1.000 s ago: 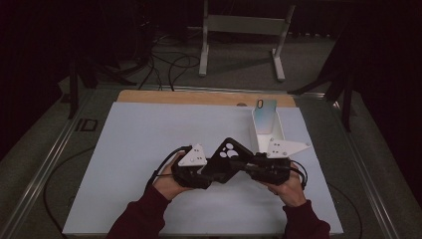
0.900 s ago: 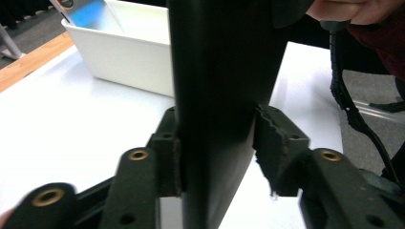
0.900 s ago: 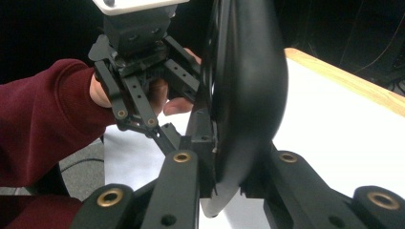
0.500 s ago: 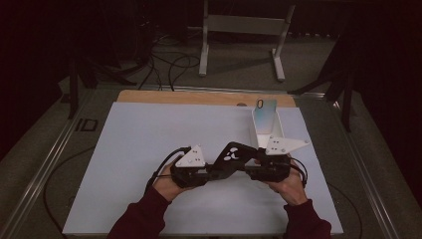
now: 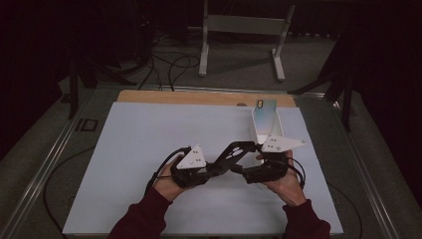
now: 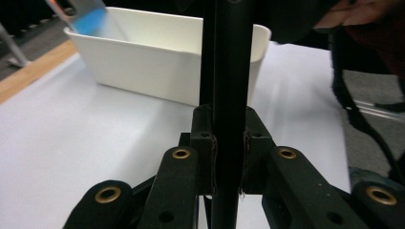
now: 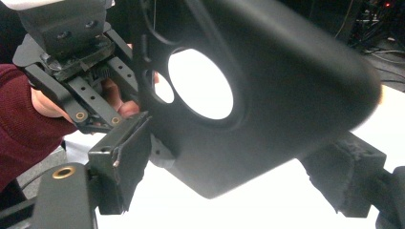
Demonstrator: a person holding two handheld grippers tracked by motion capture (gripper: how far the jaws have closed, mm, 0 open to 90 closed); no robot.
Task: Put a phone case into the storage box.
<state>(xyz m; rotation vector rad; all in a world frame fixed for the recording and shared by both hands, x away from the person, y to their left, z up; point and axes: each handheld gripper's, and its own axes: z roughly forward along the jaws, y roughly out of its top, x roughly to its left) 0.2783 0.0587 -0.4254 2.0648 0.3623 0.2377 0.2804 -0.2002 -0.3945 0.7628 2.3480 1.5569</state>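
Tabletop item: large white sheet-covered table (image 5: 149, 149) with a bare wooden strip (image 5: 174, 97) along its far edge, seen whole from the high view. On its far right stands an oblong white plastic bin (image 5: 266, 127) with a pale blue card (image 5: 265, 105) leaning in its far end; the left gripper view shows the bin's long side wall (image 6: 143, 67) from table level, the card's blue corner (image 6: 88, 12) at top left. Held item: flat black plastic plate with round cut-out holes (image 5: 234, 153), lifted between both tools over the near middle of the sheet. The left gripper (image 5: 215, 169) is pressed tight on the plate's edge, seen edge-on between its pads (image 6: 228, 119). The right gripper view alone shows the holes (image 7: 198, 83), with the right gripper (image 7: 239, 186) spread either side of the plate, pads clear of it, its jaws having just been opening. A second ago the plate stood higher and the right tool clamped it; both hands sit where they were. Beyond the table, a white metal stand (image 5: 244, 35) and floor cables (image 5: 169, 64).
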